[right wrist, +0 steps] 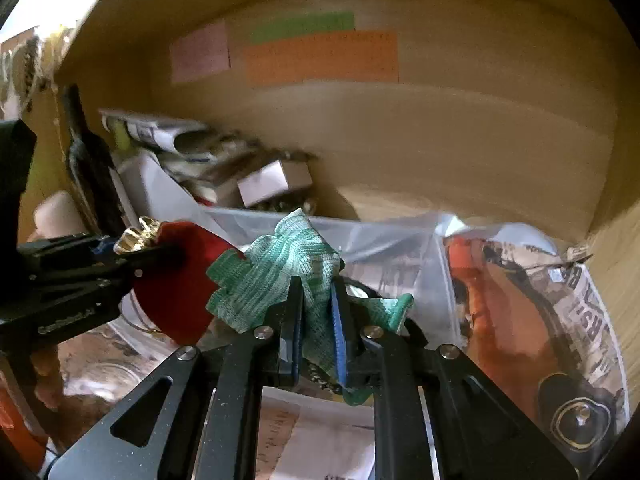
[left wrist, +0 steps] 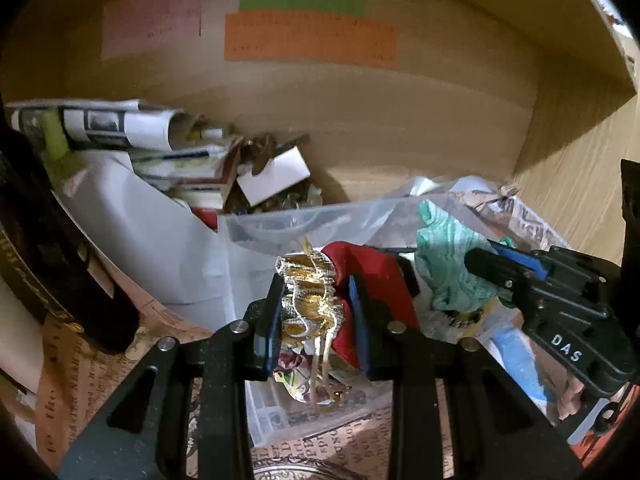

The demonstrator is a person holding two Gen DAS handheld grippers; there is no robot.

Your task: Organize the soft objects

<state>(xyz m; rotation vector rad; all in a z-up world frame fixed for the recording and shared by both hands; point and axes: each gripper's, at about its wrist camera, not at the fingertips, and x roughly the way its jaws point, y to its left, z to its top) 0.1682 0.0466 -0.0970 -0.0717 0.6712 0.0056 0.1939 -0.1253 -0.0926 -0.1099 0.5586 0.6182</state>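
The left claw (left wrist: 314,312) pinches a red cloth with gold trim (left wrist: 360,276); the right claw (right wrist: 316,320) pinches a green knit cloth (right wrist: 276,276), both inside a wooden shelf (left wrist: 400,128).

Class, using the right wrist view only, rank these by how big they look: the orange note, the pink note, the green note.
1. Orange note, clearly largest.
2 and 3. Pink note and green note look about equal in area, so no ranking between them.

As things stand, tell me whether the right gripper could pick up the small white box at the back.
Probably not: the right gripper is shut on the green cloth, and the clear plastic bag lies before the white box.
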